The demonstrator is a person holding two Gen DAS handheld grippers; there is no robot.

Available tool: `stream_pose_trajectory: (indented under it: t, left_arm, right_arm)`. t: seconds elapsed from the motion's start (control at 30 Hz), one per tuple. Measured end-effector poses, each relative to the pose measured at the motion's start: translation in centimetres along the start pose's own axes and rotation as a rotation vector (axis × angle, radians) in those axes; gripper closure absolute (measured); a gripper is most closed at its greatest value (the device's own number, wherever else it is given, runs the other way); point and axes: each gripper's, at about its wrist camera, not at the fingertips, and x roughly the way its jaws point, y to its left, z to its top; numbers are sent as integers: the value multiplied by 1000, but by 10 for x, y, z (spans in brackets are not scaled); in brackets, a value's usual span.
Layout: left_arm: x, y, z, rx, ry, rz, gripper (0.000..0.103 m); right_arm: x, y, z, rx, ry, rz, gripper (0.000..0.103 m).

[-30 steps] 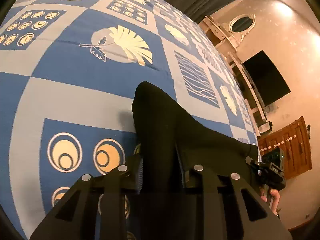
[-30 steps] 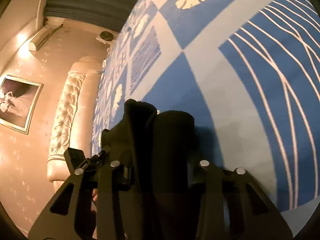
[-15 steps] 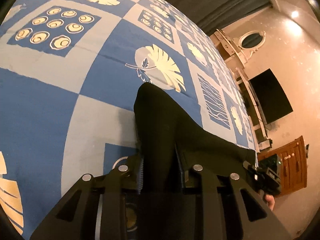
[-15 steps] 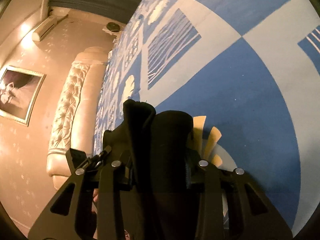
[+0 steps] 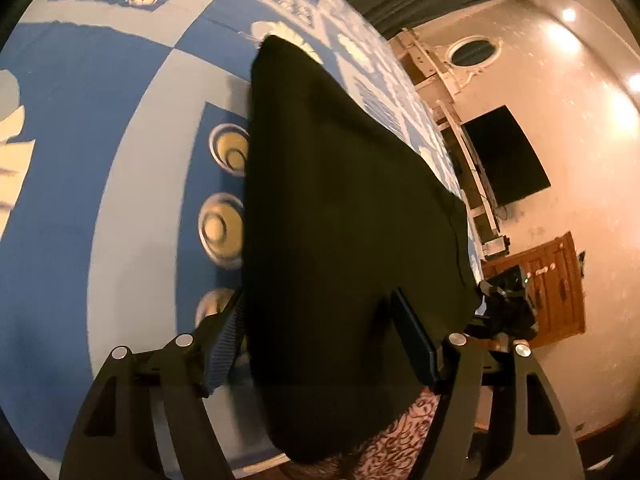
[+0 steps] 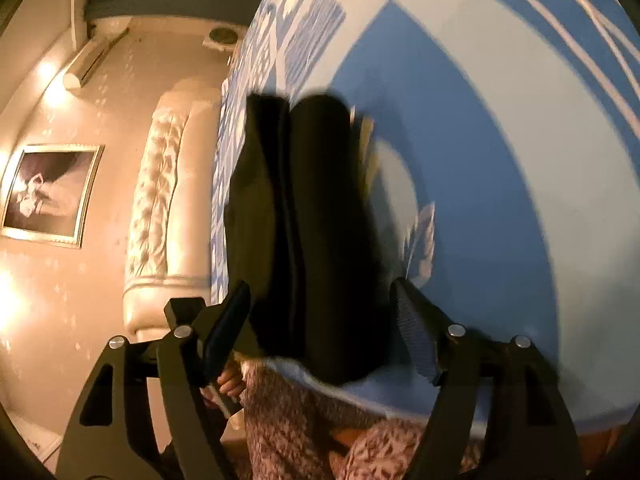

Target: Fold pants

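The black pants (image 5: 340,208) lie folded on the blue patterned bedspread (image 5: 120,160), near its front edge. My left gripper (image 5: 320,344) is open, its fingers spread either side of the near end of the cloth. In the right wrist view the pants (image 6: 304,220) show as a thick folded bundle. My right gripper (image 6: 320,320) is open too, its jaws wide apart on both sides of the bundle. The right gripper also shows in the left wrist view (image 5: 504,304) at the far side of the pants.
The bed's front edge runs just below the pants (image 6: 400,396), with a patterned garment of the person (image 6: 304,432) beneath it. A padded headboard (image 6: 156,216) stands at the left. A dark TV (image 5: 504,152) and a wooden cabinet (image 5: 548,288) are along the wall.
Both grippers have opened and let go of the pants. The pants have come down onto the bedspread by the front edge, and both grippers have drawn back toward that edge.
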Motion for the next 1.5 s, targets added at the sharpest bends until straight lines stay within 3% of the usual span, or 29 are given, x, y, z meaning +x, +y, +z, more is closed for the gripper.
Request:
stream_pose_trajectory:
  t: [0.1,0.17,0.23,0.3,0.4,0.6,0.67,0.77,0.83,0.9,0.97,1.13,1.33,1.37,1.4,1.43,1.47,1.5]
  left_arm:
    - [6,-7,-5,24,-12,22,30]
    - [9,-9,-4,27,-9,53,41]
    - [10,-8,-1,4,-12,60,58]
    - [8,-10,0,8,-18,73,65]
    - [3,-20,2,60,-28,116,70]
    - [-16,0,1,11,-37,124,71]
    - [-23,7,1,18,-41,124,70]
    - [-27,12,-1,11,-32,77,60]
    - [-31,17,1,-14,-26,81,42]
    - [-43,21,6,-28,-57,36,31]
    - [-52,23,13,-19,-91,8,29]
    - [-31,18,42,18,-72,-34,24]
    - [0,26,60,-25,-32,-44,20]
    - [0,28,60,-17,-33,-37,20]
    - [0,28,60,6,-31,-6,38]
    - [0,28,58,39,-26,60,60]
    - [1,25,55,87,-15,130,62]
    - [-1,24,53,110,-22,130,67]
  right_arm:
    - [4,5,-8,-35,6,-29,33]
    - [10,8,-11,-50,13,-48,53]
    - [15,8,-15,-53,12,-71,60]
    - [13,9,-18,-63,-4,-62,65]
    - [15,17,-21,-82,-9,-77,66]
    - [32,31,-27,-113,26,-71,66]
    - [43,33,-30,-119,49,-63,66]
    - [47,30,-29,-114,61,-80,52]
    - [44,32,-25,-114,77,-63,42]
    - [33,36,-23,-134,72,-67,27]
    - [17,37,-18,-158,43,-79,22]
    - [17,25,11,-110,49,-60,20]
    - [49,33,25,-141,125,-55,20]
    - [52,34,25,-148,134,-52,28]
    - [55,36,24,-166,144,-69,44]
    - [59,36,23,-175,157,-88,54]
    - [63,34,22,-179,170,-99,59]
    - [64,32,21,-170,167,-82,62]
